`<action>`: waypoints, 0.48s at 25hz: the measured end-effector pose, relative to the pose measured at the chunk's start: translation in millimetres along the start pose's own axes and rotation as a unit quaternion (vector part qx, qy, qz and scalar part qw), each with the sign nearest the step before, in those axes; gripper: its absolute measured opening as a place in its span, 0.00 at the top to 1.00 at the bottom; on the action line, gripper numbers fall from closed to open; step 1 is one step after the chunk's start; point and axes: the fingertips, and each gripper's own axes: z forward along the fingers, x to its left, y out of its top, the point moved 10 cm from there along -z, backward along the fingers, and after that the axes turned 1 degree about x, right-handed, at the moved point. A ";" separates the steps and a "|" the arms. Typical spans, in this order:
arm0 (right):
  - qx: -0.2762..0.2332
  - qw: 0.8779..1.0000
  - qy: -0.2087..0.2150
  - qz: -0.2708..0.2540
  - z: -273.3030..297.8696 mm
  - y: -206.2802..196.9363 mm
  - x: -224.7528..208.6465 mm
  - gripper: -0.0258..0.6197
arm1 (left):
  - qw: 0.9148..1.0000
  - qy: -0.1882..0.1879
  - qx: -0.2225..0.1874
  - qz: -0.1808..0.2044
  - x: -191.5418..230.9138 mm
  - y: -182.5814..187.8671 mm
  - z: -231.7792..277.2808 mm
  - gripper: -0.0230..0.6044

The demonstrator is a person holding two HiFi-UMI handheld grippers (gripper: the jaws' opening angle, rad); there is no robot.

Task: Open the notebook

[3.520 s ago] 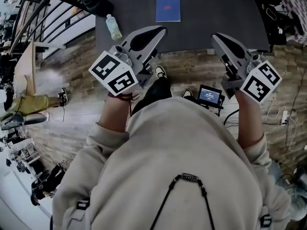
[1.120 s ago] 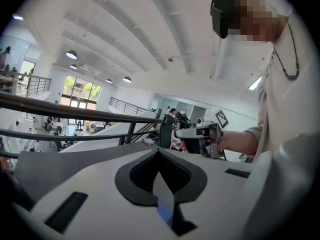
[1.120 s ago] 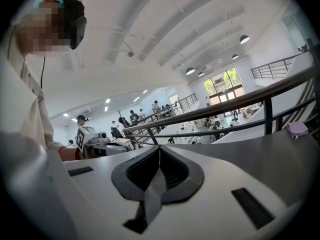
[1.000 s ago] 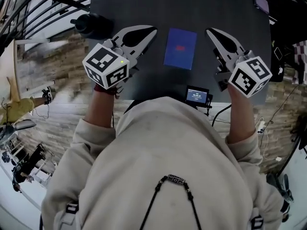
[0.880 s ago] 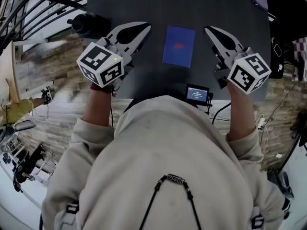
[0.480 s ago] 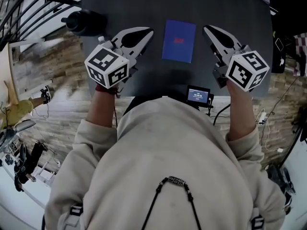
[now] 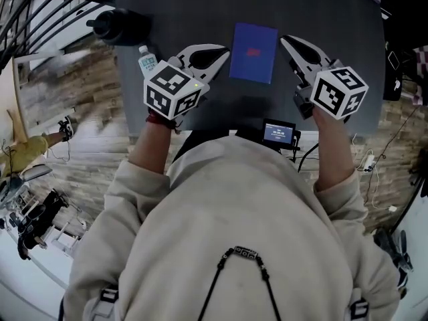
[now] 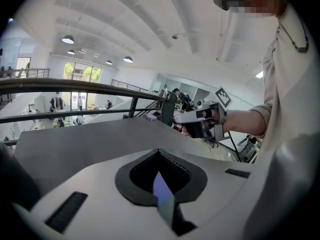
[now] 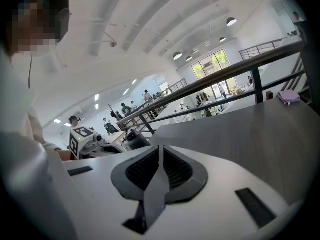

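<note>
The notebook lies flat and closed on the dark counter, blue cover up, with a small red mark near the centre of the cover. It is positioned between the two hand-held grippers, directly in front of the person.

The left hand-held gripper is held just to the left of the notebook, with its tip close to the notebook's left edge; contact cannot be confirmed. As shown in the left gripper view, its jaws are closed with the tips brought together, and nothing is gripped. A marker cube is carried at its rear, above the wrist.

The right hand-held gripper is held just to the right of the notebook, with its tip near the upper right corner. Its jaws are likewise brought fully together, and nothing is held between them.

A clear plastic bottle is located on the counter immediately left of the left hand-held gripper. A black vessel is placed at the counter's left edge, beyond the bottle. A small display unit is mounted at the near edge of the counter. In the right gripper view, a small purple object is seen far along the counter.
</note>
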 end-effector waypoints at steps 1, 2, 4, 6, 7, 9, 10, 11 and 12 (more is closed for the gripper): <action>-0.002 1.000 0.003 0.006 1.2 -3.4 1.6 0.93 | 1.000 0.001 0.010 -0.001 1.4 -5.5 1.1 0.96; -0.002 1.000 0.004 0.011 2.5 -7.2 3.6 0.92 | 1.000 0.002 0.023 -0.003 2.6 -11.8 2.0 0.96; 0.003 1.000 0.004 0.018 4.8 -15.3 3.7 0.86 | 0.999 0.005 0.053 -0.001 3.5 -25.5 7.7 0.96; 0.009 1.000 -0.001 0.026 5.8 -22.8 -2.2 0.84 | 0.997 0.004 0.081 0.004 2.5 -39.2 18.6 0.96; 0.010 0.999 -0.005 0.032 5.7 -26.3 -5.9 0.84 | 0.996 0.001 0.094 0.008 1.3 -46.0 24.5 0.96; 0.008 0.999 -0.014 0.046 5.1 -32.3 -12.5 0.83 | 0.992 -0.003 0.122 0.027 -1.8 -59.8 35.5 0.96; 0.008 0.998 -0.018 0.052 5.1 -35.5 -15.4 0.83 | 0.990 -0.005 0.138 0.041 -3.3 -67.3 40.7 0.96; 0.010 0.998 -0.022 0.056 5.7 -39.2 -18.4 0.82 | 0.987 -0.008 0.151 0.051 -4.4 -75.0 45.7 0.96; 0.014 0.998 -0.026 0.058 6.9 -43.5 -21.7 0.81 | 0.986 -0.013 0.160 0.054 -4.9 -82.0 50.6 0.96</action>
